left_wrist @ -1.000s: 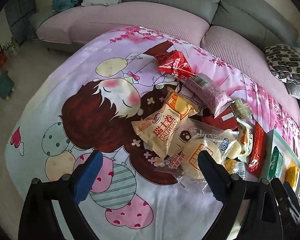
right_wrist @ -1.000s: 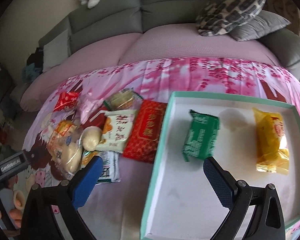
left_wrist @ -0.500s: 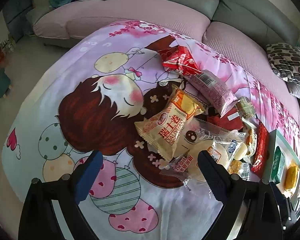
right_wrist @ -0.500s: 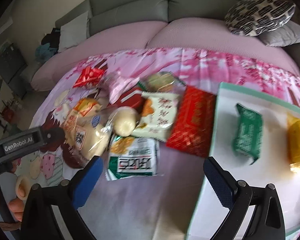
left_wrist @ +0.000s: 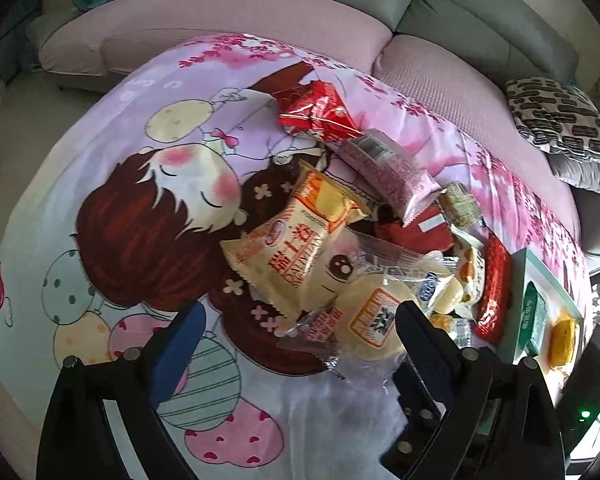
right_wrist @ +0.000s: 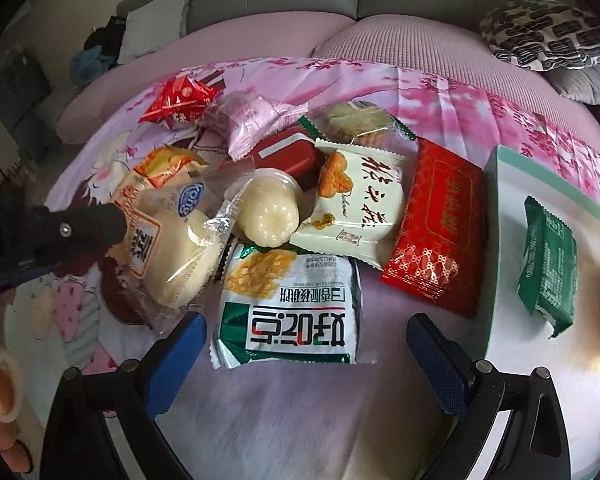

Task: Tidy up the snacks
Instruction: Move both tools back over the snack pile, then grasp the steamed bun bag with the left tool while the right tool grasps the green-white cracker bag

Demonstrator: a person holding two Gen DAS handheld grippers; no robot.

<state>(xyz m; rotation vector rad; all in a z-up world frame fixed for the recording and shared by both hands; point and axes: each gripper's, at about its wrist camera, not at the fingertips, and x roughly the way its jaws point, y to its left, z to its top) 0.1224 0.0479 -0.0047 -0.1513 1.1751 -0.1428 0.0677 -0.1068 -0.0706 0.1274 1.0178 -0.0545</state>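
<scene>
The right hand-held gripper hangs spread and empty over a green-and-white packet. At 10 o'clock lies a clear-wrapped bun, beside the left hand-held gripper, also spread. At 2 o'clock a red packet lies just beside the tray holding a green packet.

cloth: pink cartoon print | tray: mint rim | cushion: black-white pattern

Left tool and right tool: black frames, silver screws, blue textured finger pads
</scene>
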